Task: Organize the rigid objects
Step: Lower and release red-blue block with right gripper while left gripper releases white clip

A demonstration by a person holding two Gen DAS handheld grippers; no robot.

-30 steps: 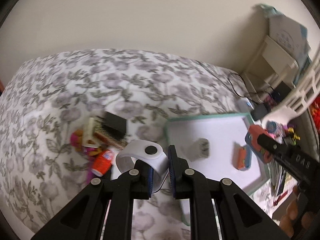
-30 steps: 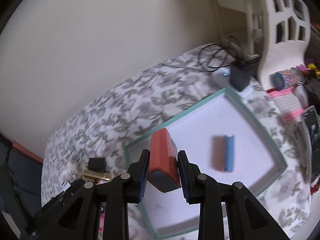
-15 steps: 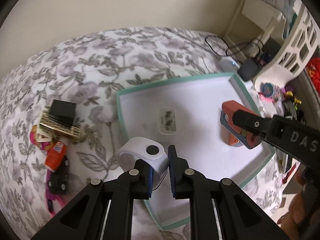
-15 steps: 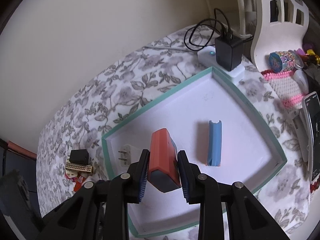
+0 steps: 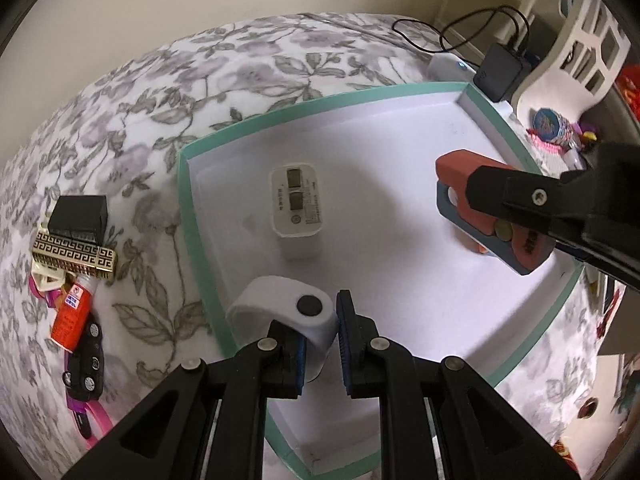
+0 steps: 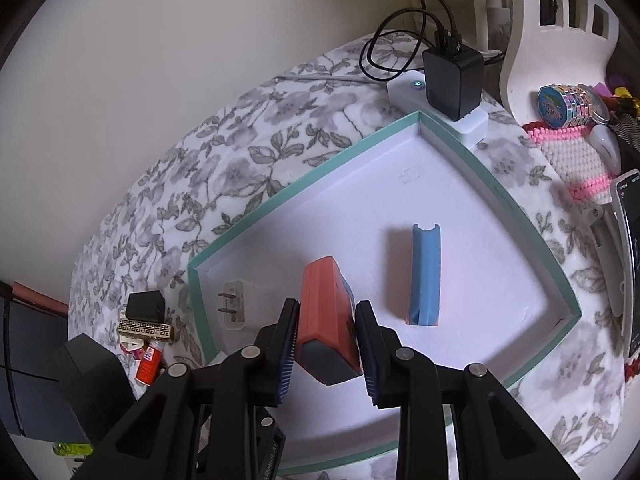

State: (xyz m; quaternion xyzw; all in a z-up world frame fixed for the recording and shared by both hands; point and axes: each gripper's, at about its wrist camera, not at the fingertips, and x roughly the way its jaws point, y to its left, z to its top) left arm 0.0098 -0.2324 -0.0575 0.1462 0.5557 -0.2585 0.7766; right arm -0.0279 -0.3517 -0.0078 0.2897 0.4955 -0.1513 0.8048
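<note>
A teal-rimmed white tray (image 5: 182, 184) (image 6: 532, 236) lies on a floral bedspread. In it are a white plug adapter (image 5: 297, 204) (image 6: 234, 304) and a blue block (image 6: 426, 276). My left gripper (image 5: 322, 344) is shut on a white curved band with a black button (image 5: 284, 304), held over the tray's near left edge. My right gripper (image 6: 326, 346) is shut on a red and grey block (image 6: 326, 320), held above the tray; it also shows in the left wrist view (image 5: 492, 220).
Left of the tray lie a black cube (image 5: 78, 214), a gold-patterned box (image 5: 74, 256), an orange tube (image 5: 70, 318) and pink-and-black toys (image 5: 84, 376). Behind the tray stands a black charger on a white power strip (image 6: 452, 80). A white rack (image 6: 560, 36), a phone (image 6: 632, 260) and trinkets stand right.
Both grippers have moved in over the tray and lower, each still holding its object. The plug adapter and blue block have not moved.
</note>
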